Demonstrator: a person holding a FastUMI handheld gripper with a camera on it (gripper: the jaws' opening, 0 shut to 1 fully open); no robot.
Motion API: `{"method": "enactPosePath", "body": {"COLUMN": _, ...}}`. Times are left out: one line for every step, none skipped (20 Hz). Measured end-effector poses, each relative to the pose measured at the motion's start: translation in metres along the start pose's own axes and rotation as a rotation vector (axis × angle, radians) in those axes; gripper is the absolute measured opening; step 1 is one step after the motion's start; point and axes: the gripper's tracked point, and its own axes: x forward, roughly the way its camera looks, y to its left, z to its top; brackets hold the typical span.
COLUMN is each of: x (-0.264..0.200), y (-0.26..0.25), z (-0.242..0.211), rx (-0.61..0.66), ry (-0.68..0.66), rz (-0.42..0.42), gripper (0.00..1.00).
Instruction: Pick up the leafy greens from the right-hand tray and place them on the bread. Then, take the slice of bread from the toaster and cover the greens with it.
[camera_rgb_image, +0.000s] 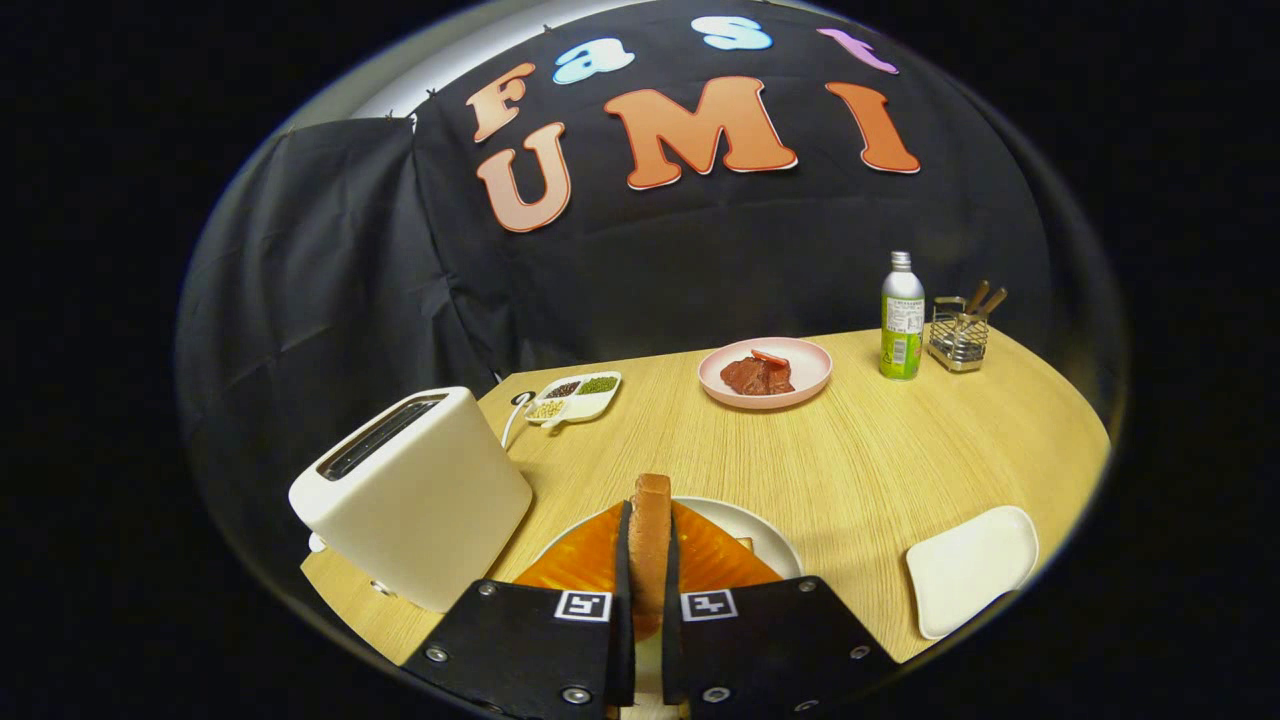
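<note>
While the tongs (648, 600) stand clenched on the upright slice of bread (650, 540), held edge-on just above the near plate (770, 540) right of the toaster (415, 495), the slice looks light, soft and crushable, best pinched gently across its flat faces.

plate (770, 540): we're seeing it mostly hidden behind fingers (624, 560)
bread slice (650, 540): lower end hiding between them
bottle (902, 316) label: too small
</note>
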Motion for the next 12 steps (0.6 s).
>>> {"method": "enactPosePath", "body": {"x": -0.001, "y": -0.005, "z": -0.002, "rx": 0.001, "ry": 0.005, "rz": -0.012, "gripper": 0.11}}
{"method": "enactPosePath", "body": {"x": -0.001, "y": -0.009, "z": -0.004, "rx": 0.000, "ry": 0.011, "rz": -0.020, "gripper": 0.14}}
{"method": "enactPosePath", "body": {"x": -0.001, "y": -0.013, "z": -0.005, "rx": -0.002, "ry": 0.013, "rz": -0.028, "gripper": 0.15}}
{"method": "enactPosePath", "body": {"x": -0.001, "y": -0.017, "z": -0.006, "rx": -0.005, "ry": 0.014, "rz": -0.038, "gripper": 0.17}}
{"method": "enactPosePath", "body": {"x": -0.001, "y": -0.020, "z": -0.006, "rx": -0.007, "ry": 0.014, "rz": -0.046, "gripper": 0.19}}
{"method": "enactPosePath", "body": {"x": 0.000, "y": -0.024, "z": -0.007, "rx": -0.009, "ry": 0.016, "rz": -0.052, "gripper": 0.22}}
{"method": "enactPosePath", "body": {"x": 0.000, "y": -0.028, "z": -0.008, "rx": -0.016, "ry": 0.019, "rz": -0.061, "gripper": 0.24}}
{"method": "enactPosePath", "body": {"x": 0.000, "y": -0.033, "z": -0.008, "rx": -0.024, "ry": 0.019, "rz": -0.077, "gripper": 0.29}}
{"method": "enactPosePath", "body": {"x": -0.001, "y": -0.040, "z": -0.009, "rx": -0.031, "ry": 0.019, "rz": -0.095, "gripper": 0.32}}
{"method": "enactPosePath", "body": {"x": -0.001, "y": -0.047, "z": -0.009, "rx": -0.041, "ry": 0.018, "rz": -0.118, "gripper": 0.38}}
{"method": "enactPosePath", "body": {"x": -0.002, "y": -0.053, "z": -0.008, "rx": -0.046, "ry": 0.013, "rz": -0.132, "gripper": 0.39}}
{"method": "enactPosePath", "body": {"x": -0.003, "y": -0.057, "z": -0.005, "rx": -0.043, "ry": 0.007, "rz": -0.140, "gripper": 0.40}}
